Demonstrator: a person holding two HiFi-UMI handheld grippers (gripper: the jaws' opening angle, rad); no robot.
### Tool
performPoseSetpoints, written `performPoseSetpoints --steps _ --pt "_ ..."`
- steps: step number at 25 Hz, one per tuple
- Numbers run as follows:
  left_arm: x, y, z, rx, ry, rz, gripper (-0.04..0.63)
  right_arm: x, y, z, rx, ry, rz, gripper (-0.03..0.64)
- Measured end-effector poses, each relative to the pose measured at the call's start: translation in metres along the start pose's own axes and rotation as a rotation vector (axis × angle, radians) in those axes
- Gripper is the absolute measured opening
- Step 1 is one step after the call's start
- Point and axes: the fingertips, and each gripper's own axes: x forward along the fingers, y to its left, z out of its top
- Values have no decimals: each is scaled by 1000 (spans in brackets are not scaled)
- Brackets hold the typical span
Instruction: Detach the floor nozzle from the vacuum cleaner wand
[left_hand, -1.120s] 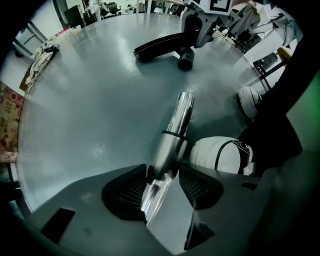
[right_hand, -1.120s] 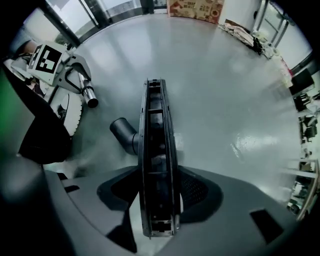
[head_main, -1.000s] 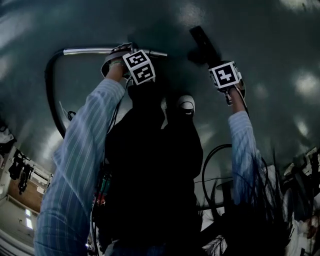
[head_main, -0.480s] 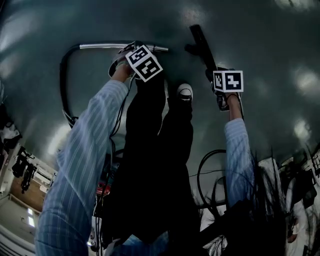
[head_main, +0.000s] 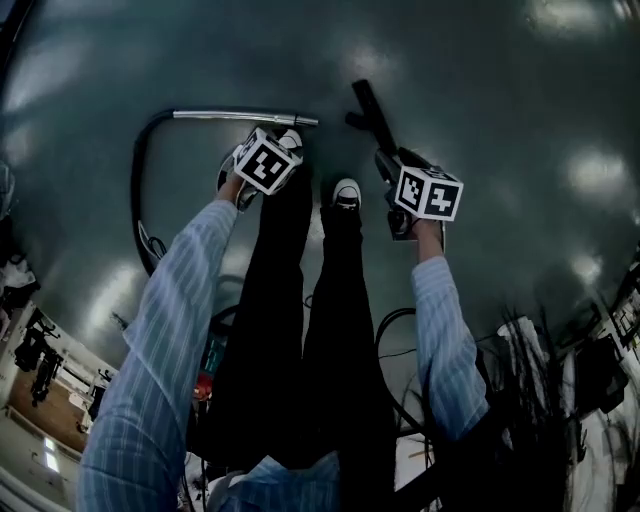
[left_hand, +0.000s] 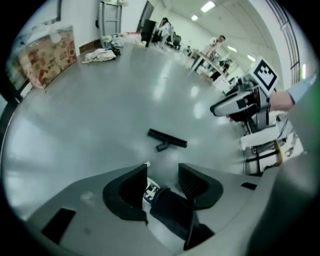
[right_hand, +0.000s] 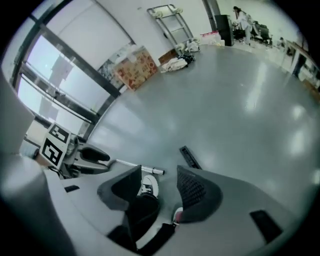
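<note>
The black floor nozzle (head_main: 368, 108) lies by itself on the grey floor, apart from the silver wand (head_main: 245, 117), whose black hose (head_main: 135, 190) curves away to the left. My left gripper (head_main: 262, 165) hangs above the person's left shoe, just short of the wand's free end. My right gripper (head_main: 425, 190) is held up near the nozzle's near end. In the left gripper view the left gripper (left_hand: 162, 175) is open and empty, with the nozzle (left_hand: 167, 139) on the floor ahead. The right gripper (right_hand: 159, 182) is also open, showing the wand (right_hand: 137, 166) and the nozzle (right_hand: 189, 157) beyond.
The person's dark trouser legs and white-toed shoes (head_main: 346, 192) stand between the grippers. Cables (head_main: 395, 340) loop on the floor behind. A cardboard box (right_hand: 134, 67), a trolley (right_hand: 170, 20) and desks with people (left_hand: 215, 47) line the far walls.
Both grippers have drawn back toward the person, the left one away from the wand. The legs have straightened. Wand and nozzle lie where they were on the floor.
</note>
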Motion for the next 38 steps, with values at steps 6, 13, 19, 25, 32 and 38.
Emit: performPoseSetpoints --steps 6,13,19,25,32,38 --pt "-78 -54 40 -154 -242 -79 166 -62 71 13 29 -68 150 227" --pt "-159 -102 62 -238 -381 -74 129 -129 128 19 73 -102 224 227" --pt "-219 -155 64 -324 -482 -34 82 -207 145 2 2 -111 261 227" --pt "-285 -197 62 -370 -584 36 34 -280 150 -5 -62 -161 276 225" --pt "-355 -261 37 -404 -689 99 31 -344 170 -23 -82 -226 294 210" --pt "-390 -304 -8 -426 -725 123 31 -369 208 -56 -112 -211 310 204"
